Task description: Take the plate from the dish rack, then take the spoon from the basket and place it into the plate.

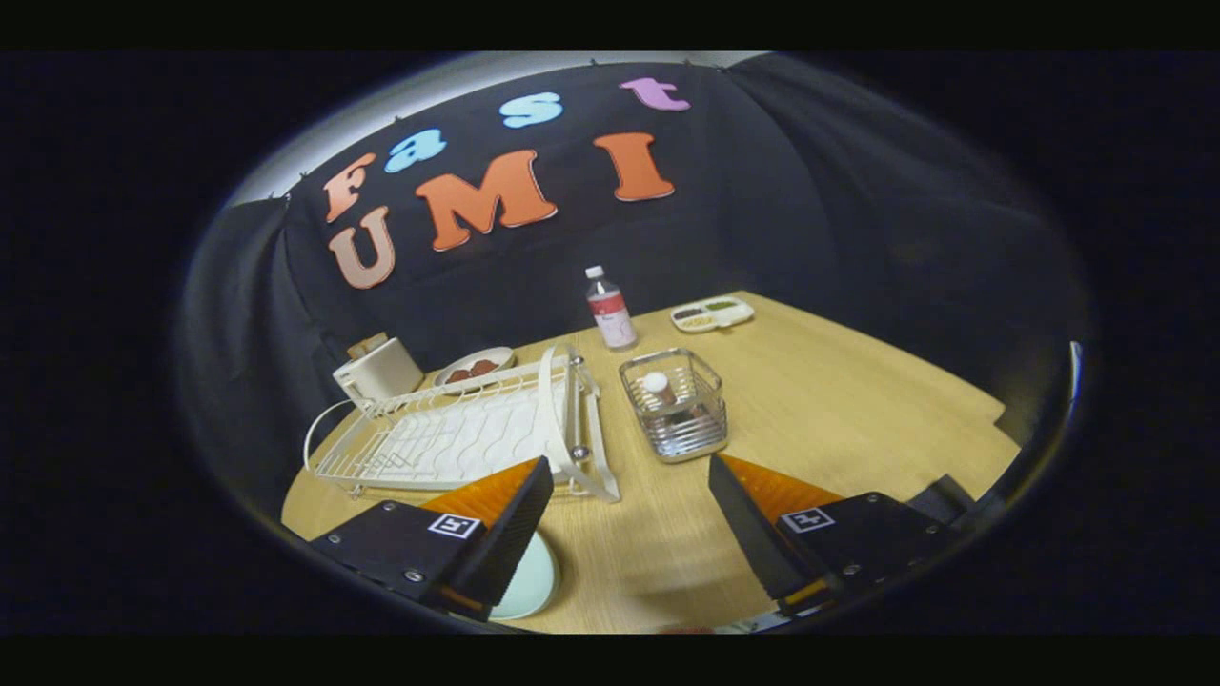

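My gripper (629, 467) is open above the wooden table (858, 429), and only bare tabletop lies between its fingers. A pale green plate (531, 583) lies flat on the table close under the left finger, which hides most of it. Just ahead of the left finger stands the white wire dish rack (448, 438); I see no dish in it. Ahead of the fingers and a little to the right sits the metal wire basket (679, 419). A spoon (656, 383) stands in it with its white rounded end sticking up.
A clear bottle with a red label (610, 310) stands beyond the basket. A divided white tray with foods (712, 313) sits at the far edge. Behind the rack are a white box-like appliance (376, 372) and a dish of brown food (474, 369).
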A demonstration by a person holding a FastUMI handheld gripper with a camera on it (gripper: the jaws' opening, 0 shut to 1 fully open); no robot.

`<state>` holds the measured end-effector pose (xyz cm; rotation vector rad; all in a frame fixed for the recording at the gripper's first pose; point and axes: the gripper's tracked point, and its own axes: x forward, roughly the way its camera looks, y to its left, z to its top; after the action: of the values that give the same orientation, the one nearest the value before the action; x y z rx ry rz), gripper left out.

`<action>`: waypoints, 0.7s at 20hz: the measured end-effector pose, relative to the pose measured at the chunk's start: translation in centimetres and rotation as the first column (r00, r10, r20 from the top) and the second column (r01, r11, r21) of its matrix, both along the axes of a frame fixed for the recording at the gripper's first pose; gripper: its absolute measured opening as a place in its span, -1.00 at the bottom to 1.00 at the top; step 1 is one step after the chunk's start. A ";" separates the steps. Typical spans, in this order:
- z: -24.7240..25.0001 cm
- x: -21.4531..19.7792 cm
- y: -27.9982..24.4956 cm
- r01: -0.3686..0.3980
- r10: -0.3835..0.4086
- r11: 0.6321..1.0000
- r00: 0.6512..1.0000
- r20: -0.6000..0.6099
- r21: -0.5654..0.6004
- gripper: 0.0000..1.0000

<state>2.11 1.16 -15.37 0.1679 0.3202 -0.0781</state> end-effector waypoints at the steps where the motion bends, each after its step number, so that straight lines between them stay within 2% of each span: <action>1: 1.0 0.8 -0.5 0.014 -0.012 0.999 0.999 0.047 -0.041 0.96; 4: 3.4 2.9 -1.8 0.074 -0.041 0.982 0.982 0.184 -0.175 0.96; 7: 4.0 4.6 -2.8 0.119 -0.050 0.957 0.966 0.253 -0.264 0.97; 12: 1.7 7.2 -2.3 0.083 -0.023 0.969 0.967 0.253 -0.231 0.96; 14: 1.0 7.8 -2.6 0.073 -0.018 0.974 0.969 0.245 -0.214 0.75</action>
<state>9.90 -1.40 -14.41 -0.0380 0.0619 -0.1373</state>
